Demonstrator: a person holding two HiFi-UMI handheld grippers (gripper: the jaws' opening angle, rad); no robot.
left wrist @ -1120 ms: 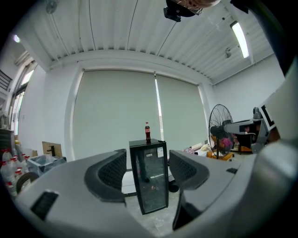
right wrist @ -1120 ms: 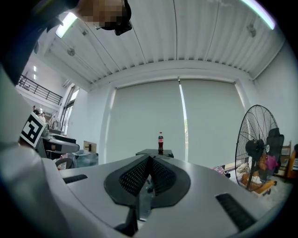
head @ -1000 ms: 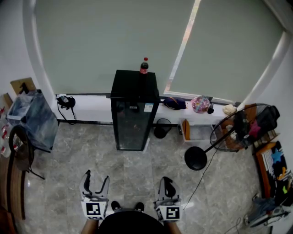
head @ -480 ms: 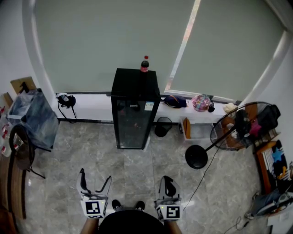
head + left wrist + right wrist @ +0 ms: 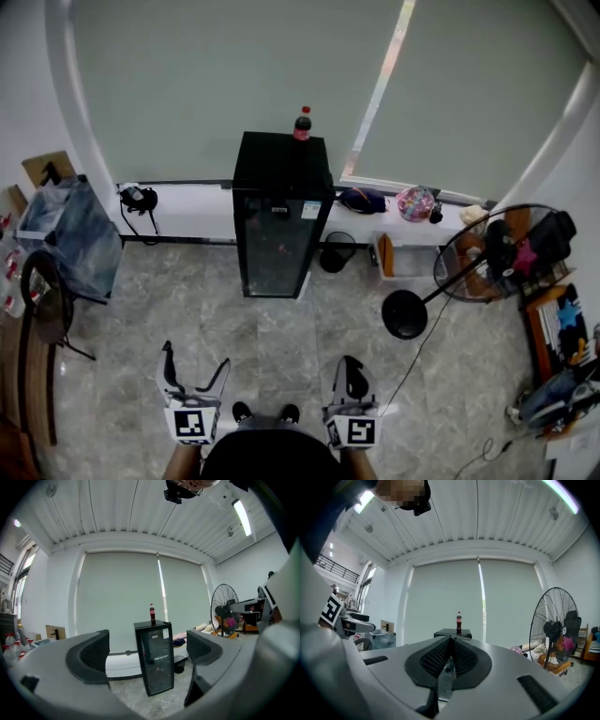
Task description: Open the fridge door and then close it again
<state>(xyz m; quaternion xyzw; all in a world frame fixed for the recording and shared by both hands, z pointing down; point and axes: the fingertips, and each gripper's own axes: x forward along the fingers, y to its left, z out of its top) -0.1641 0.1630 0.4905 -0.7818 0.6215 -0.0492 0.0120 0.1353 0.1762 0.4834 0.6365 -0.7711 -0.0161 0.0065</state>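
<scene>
Office-like room: roller blinds (image 5: 216,84) far, tiled floor (image 5: 281,337), pedestal fan (image 5: 487,253) right, cluttered window ledge (image 5: 187,211).

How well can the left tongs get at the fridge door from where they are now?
Probably not yet. The left tongs, their jaws just opening with nothing between them, hang far short of the shut fridge door. Only floor lies between, so stepping forward should do it.
</scene>
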